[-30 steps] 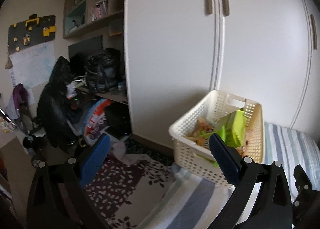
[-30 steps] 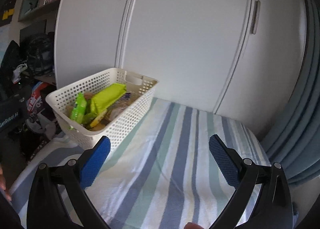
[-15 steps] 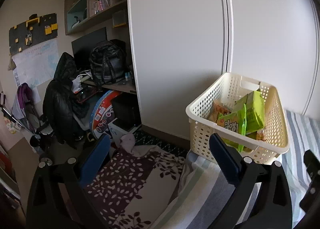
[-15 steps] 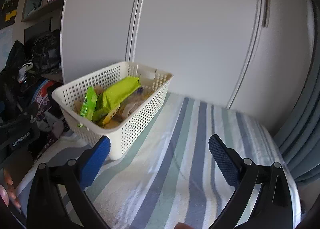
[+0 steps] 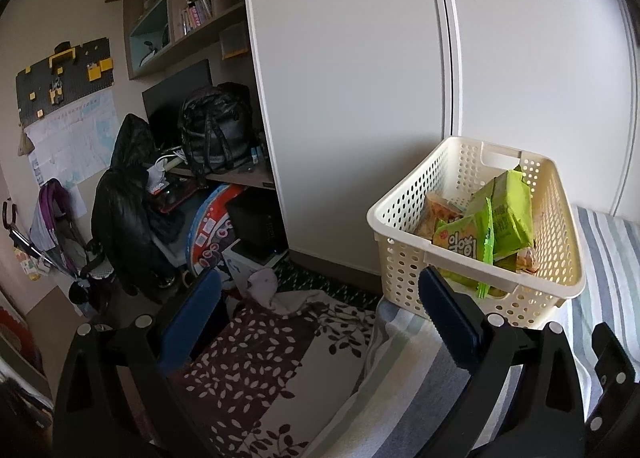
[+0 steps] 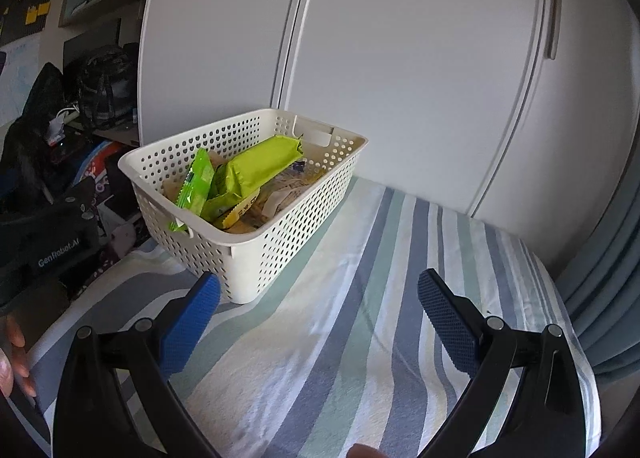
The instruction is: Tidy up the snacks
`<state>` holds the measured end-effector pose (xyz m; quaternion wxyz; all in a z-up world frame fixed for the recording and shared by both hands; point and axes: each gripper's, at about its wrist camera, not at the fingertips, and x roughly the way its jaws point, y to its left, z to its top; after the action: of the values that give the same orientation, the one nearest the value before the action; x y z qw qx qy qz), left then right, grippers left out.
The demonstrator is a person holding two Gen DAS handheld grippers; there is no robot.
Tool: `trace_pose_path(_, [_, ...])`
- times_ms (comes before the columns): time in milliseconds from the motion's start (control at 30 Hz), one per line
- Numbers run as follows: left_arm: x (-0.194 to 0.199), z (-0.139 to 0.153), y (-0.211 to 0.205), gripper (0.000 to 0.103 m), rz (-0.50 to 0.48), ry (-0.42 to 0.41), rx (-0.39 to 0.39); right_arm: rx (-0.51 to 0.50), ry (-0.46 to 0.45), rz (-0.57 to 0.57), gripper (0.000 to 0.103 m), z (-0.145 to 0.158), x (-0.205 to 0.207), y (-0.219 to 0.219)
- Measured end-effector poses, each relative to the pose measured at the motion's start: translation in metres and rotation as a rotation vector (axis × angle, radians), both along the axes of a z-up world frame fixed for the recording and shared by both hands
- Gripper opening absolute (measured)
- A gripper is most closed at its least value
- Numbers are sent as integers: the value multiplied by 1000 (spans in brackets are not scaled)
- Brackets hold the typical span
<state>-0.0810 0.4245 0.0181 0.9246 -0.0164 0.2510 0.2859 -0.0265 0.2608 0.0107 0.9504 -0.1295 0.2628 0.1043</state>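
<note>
One cream basket (image 6: pixel 280 226) holds at least three green snack packets (image 6: pixel 256 168) and some orange ones (image 5: pixel 438 210), beside three white wardrobe doors (image 6: pixel 400 58).

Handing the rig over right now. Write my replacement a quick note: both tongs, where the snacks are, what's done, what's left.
Left tongs: open, empty, just short of the basket.
Right tongs: open, empty, over the striped bedcover.
The basket sits on the bedcover near the wardrobe, holding the green snack packs and other packets.
Done: no snacks visible outside the basket.
Left: probably tidying packs inside; nothing gripped yet.
</note>
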Motion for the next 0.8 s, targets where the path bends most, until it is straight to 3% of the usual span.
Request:
trace_pose_path(167, [1, 1, -1, 100, -12, 8, 7, 14, 22, 20, 98, 6, 3, 0])
trace_pose_path(400, [1, 2, 1, 100, -13, 3, 6, -35, -38, 5, 98, 20, 4, 10])
trace_pose_path(800, [4, -1, -8, 100, -12, 20, 58, -27, -1, 10, 98, 5, 11, 13])
